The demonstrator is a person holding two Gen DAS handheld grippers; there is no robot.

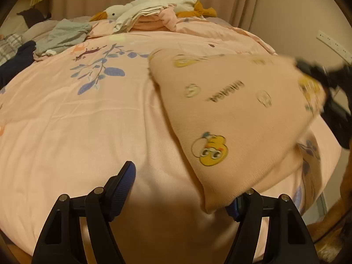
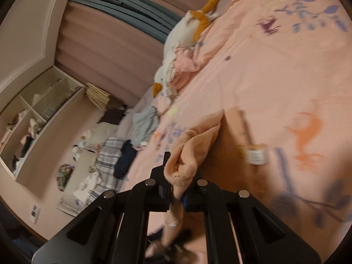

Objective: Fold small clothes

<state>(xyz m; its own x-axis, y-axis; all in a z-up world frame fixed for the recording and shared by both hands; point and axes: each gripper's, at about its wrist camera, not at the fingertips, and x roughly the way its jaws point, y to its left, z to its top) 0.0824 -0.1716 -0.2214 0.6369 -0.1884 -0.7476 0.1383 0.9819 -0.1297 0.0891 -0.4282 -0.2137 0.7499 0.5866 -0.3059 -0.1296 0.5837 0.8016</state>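
Left wrist view: spread wide above the pink bedspread (image 1: 66, 114), left gripper (image 1: 182, 189) pinching nothing, though a corner of the peach duck-print garment (image 1: 231, 118) drapes over its right finger. Stretched from that near corner up and to the right, the garment's long edge runs toward the right gripper (image 1: 330, 88), seen dark and blurred at the far right, holding the opposite end aloft. Beyond, a heap of unfolded clothes (image 1: 63, 37) and a plush goose (image 1: 136, 8) near the head of the bed.

Right wrist view: right gripper (image 2: 176, 189) pressed together on a bunched edge of the garment (image 2: 193, 145), cloth rising ahead of the fingers and trailing below them. Camera rolled sideways, bedspread (image 2: 275, 77) filling the right of the frame, shelving (image 2: 33, 121) on the left wall.

Judged from both: garment hanging between the two tools, lower free corner nearest the left gripper, just right of its open gap. Likely next, a small shift right and a close on that corner before laying flat.
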